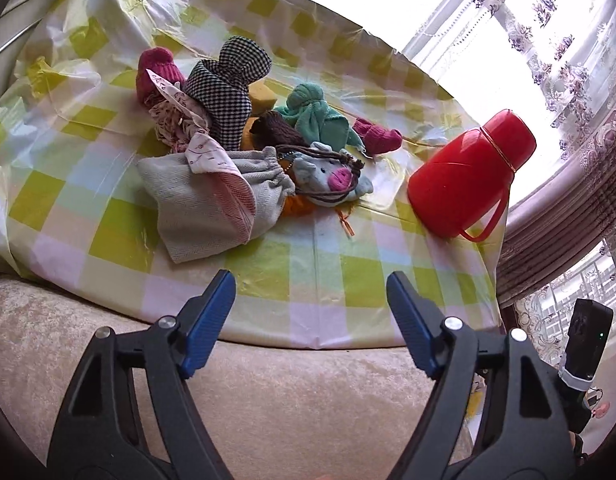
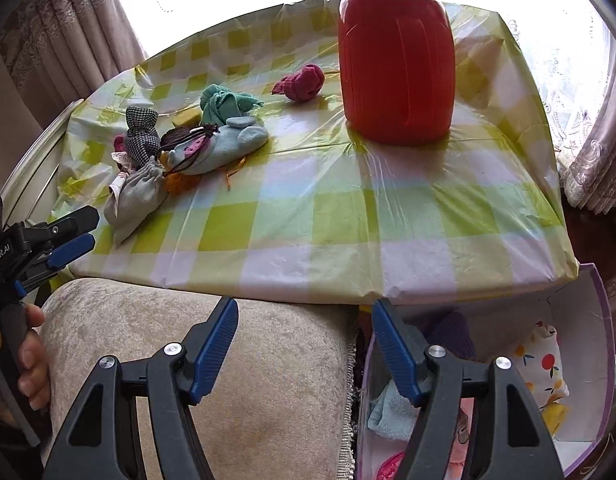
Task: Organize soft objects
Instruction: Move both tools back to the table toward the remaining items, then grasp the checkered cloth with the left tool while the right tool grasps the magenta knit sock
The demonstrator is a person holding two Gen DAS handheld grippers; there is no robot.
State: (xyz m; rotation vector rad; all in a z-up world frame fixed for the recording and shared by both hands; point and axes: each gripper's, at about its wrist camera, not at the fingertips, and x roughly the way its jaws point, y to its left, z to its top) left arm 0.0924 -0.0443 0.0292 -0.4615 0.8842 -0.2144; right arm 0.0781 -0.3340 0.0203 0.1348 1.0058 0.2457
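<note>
Both the left gripper (image 1: 310, 292) and right gripper (image 2: 303, 320) hang empty, jaws apart, before the table (image 2: 348, 216); soft toys (image 1: 243, 140) lie piled beside a red jug (image 1: 468, 172).

Soft goods in mixed colours on a lime-green, white and pale-blue checked tablecloth (image 1: 119, 236).

At 9 o'clock in the pile, a grey herringbone pouch (image 1: 203, 204); at 12, black-and-white houndstooth cloth (image 1: 227, 88); teal cloth (image 1: 312, 114) and magenta knit (image 1: 378, 136) toward 2. A red flask (image 1: 468, 172) stands at 3 o'clock. Both grippers' pads (image 1: 209, 320) are blue on black.
</note>
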